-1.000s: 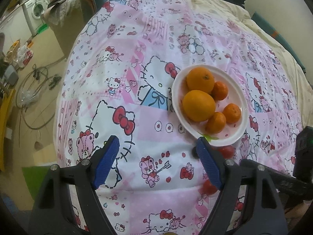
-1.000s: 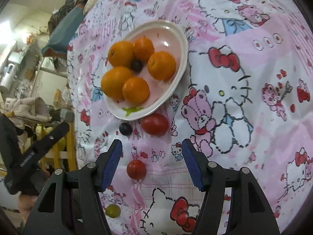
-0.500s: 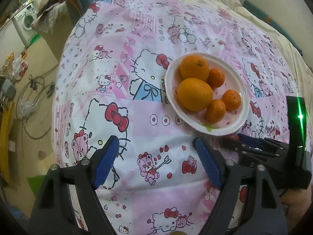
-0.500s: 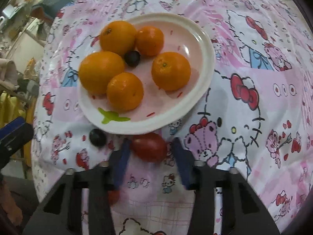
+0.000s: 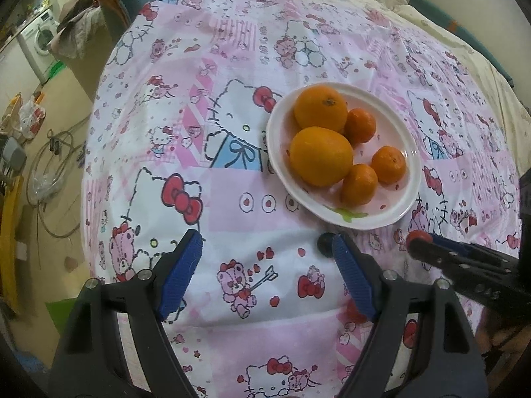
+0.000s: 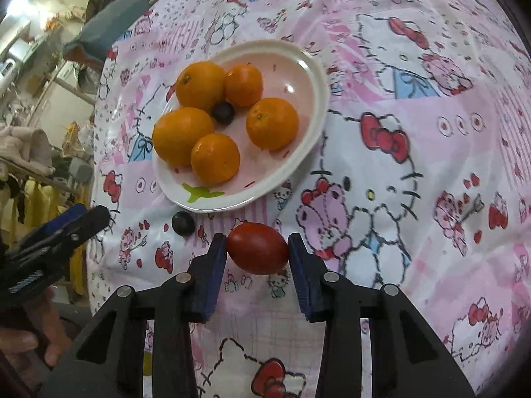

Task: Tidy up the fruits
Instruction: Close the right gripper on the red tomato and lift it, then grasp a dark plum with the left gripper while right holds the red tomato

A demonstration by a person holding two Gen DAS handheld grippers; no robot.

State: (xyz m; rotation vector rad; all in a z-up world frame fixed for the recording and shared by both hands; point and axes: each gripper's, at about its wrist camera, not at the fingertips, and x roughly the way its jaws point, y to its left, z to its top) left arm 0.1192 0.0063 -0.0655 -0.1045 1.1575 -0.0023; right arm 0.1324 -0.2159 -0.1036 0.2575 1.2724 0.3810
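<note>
A white plate (image 6: 312, 76) holds several oranges (image 6: 272, 122) and a dark grape (image 6: 223, 112) on the pink cartoon bedsheet. My right gripper (image 6: 257, 248) is shut on a red tomato (image 6: 257, 248), just in front of the plate. A second dark grape (image 6: 183, 223) lies on the sheet, left of the tomato. In the left wrist view the plate (image 5: 410, 195) and oranges (image 5: 321, 160) sit ahead right. My left gripper (image 5: 265, 275) is open and empty above the sheet; the grape (image 5: 325, 241) touches its right finger's tip. The right gripper (image 5: 418, 240) with the tomato shows at right.
The bed edge drops to the floor at left, with cables (image 5: 49, 165) and a washing machine (image 5: 39, 38) beyond. A cream duvet (image 5: 448, 43) lies at the far right. Clutter and hanging clothes (image 6: 30, 146) stand left in the right wrist view.
My right gripper moved forward to the red tomato and shut on it. My left gripper stayed open, shifting slightly so the plate looks closer.
</note>
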